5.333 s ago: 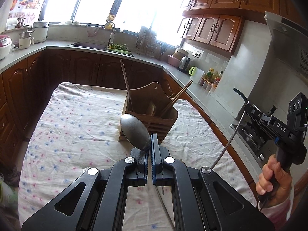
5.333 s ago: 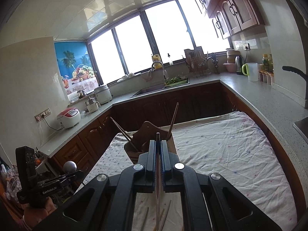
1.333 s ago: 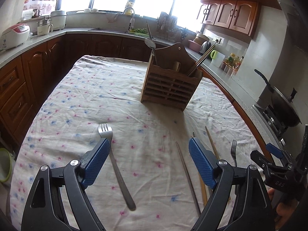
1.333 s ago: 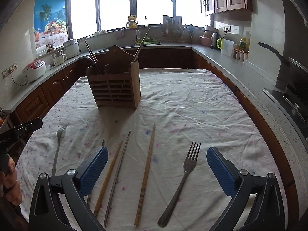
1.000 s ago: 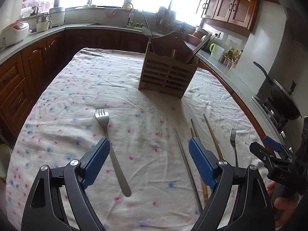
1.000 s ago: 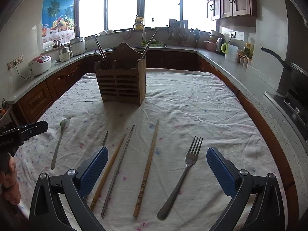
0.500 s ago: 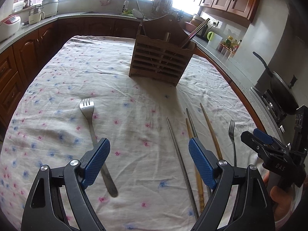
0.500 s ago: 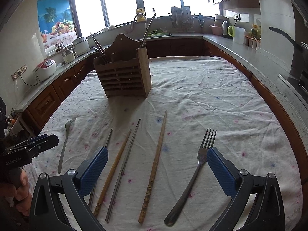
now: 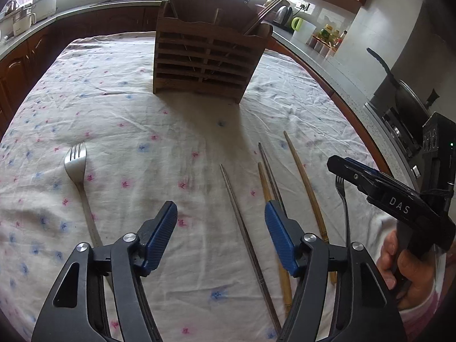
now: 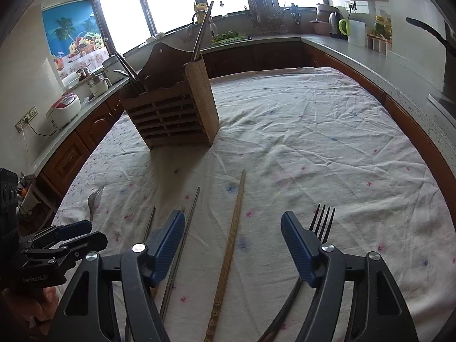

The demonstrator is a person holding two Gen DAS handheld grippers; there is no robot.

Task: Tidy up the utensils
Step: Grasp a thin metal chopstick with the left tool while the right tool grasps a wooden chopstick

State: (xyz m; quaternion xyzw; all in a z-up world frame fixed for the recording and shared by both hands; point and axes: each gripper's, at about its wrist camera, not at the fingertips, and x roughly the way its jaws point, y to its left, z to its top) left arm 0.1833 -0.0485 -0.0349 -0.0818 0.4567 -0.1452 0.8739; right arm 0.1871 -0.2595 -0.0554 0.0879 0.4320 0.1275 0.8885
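A slatted wooden utensil holder point(image 9: 208, 57) stands upright on the flowered tablecloth point(image 9: 119, 108), with a spoon and chopsticks sticking out; it also shows in the right wrist view point(image 10: 173, 114). My left gripper point(image 9: 221, 216) is open and empty, low over a metal chopstick point(image 9: 245, 236). A fork point(image 9: 81, 182) lies left of it. Wooden chopsticks point(image 9: 306, 188) lie to its right. My right gripper point(image 10: 232, 228) is open and empty over a wooden chopstick point(image 10: 230, 242), with a second fork point(image 10: 323, 223) by its right finger.
Dark wood cabinets and a grey counter point(image 10: 356, 54) ring the table. A kettle and jars point(image 10: 353, 32) stand on the right counter. A black pan point(image 9: 407, 99) sits on the stove to the right. Rice cookers point(image 10: 64, 107) stand on the left counter.
Both grippers, earlier shut on utensils at the holder, are now open. Over the last second both have come lower and closer to the chopsticks and forks on the cloth.
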